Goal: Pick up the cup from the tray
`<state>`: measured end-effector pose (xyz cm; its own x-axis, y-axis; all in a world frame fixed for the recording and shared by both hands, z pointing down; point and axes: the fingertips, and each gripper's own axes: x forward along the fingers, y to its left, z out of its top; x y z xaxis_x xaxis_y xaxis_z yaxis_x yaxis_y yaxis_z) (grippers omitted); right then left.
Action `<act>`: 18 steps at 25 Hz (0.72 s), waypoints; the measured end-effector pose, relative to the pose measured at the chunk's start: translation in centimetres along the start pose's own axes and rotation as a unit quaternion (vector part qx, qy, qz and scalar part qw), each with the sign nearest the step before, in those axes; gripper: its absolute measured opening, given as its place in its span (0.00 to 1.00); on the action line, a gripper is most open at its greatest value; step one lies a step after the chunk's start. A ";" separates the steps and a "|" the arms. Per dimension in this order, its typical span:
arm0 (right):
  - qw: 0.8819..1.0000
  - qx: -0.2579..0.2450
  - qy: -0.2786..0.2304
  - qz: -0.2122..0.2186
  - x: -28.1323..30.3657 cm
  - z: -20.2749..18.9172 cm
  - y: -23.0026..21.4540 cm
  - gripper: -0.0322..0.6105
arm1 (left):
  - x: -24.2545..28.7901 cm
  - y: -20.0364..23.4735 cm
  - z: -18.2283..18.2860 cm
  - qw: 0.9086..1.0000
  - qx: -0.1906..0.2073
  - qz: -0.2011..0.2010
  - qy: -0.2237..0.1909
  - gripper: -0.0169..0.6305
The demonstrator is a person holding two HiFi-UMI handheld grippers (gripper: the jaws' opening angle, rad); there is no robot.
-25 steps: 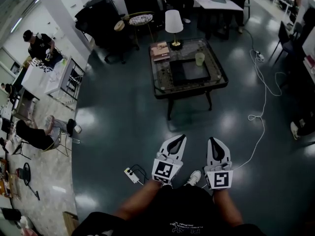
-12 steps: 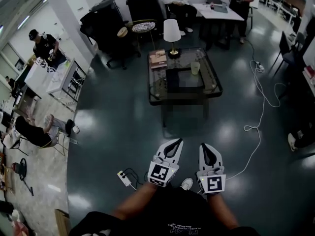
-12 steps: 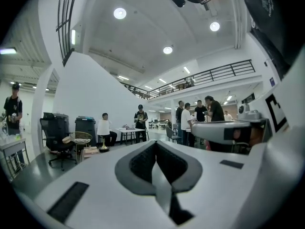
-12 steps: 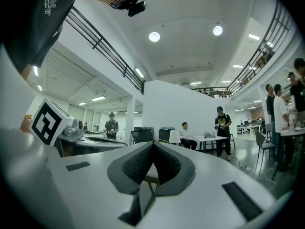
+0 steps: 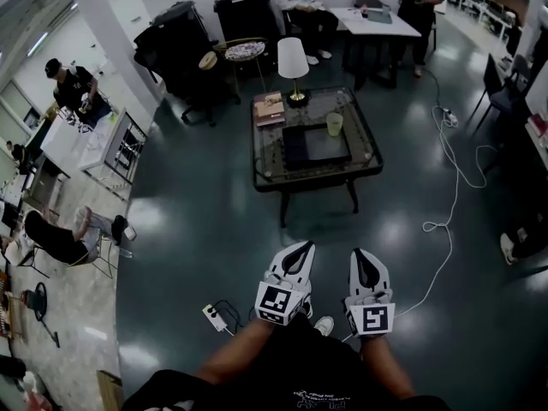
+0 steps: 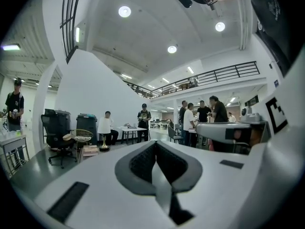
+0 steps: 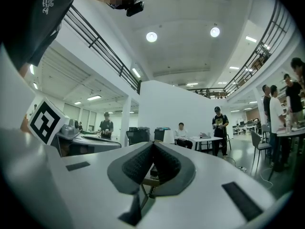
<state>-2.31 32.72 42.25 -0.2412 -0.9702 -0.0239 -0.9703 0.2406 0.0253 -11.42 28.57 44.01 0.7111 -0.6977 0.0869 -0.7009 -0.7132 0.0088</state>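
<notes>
Head view, near to far. Left gripper (image 5: 299, 248): jaws closed tip to tip, empty. Right gripper (image 5: 360, 255): just beside it, jaws likewise together, empty. Both are held low over the dark floor, well apart from the table (image 5: 267, 148). Tray (image 5: 312, 146): dark, mid-tabletop. Cup (image 5: 335, 123): upright at the tray's far right corner. Lamp (image 5: 293, 60): tabletop's far edge.

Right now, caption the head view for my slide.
Shut left gripper and shut right gripper hover above the floor, short of the glass table with the cup at the tray's far corner.
</notes>
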 end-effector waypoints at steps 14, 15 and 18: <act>1.000 -0.002 -0.005 0.004 10.6 -0.4 -3.6 0.06 | 8.5 7.5 0.1 1.000 -0.009 -0.015 0.006 0.04; 1.000 -0.002 -0.002 0.002 11.3 -0.5 -3.8 0.06 | 9.0 8.0 0.4 1.000 -0.013 -0.018 0.001 0.04; 1.000 0.008 0.007 0.001 13.5 -0.9 -4.3 0.06 | 10.2 9.5 1.0 1.000 -0.018 -0.025 -0.008 0.04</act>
<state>-1.39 18.56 42.71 -0.2430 -0.9700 -0.0099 -0.9700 0.2429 0.0103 -10.74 14.65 43.96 0.7452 -0.6632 0.0693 -0.6665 -0.7440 0.0475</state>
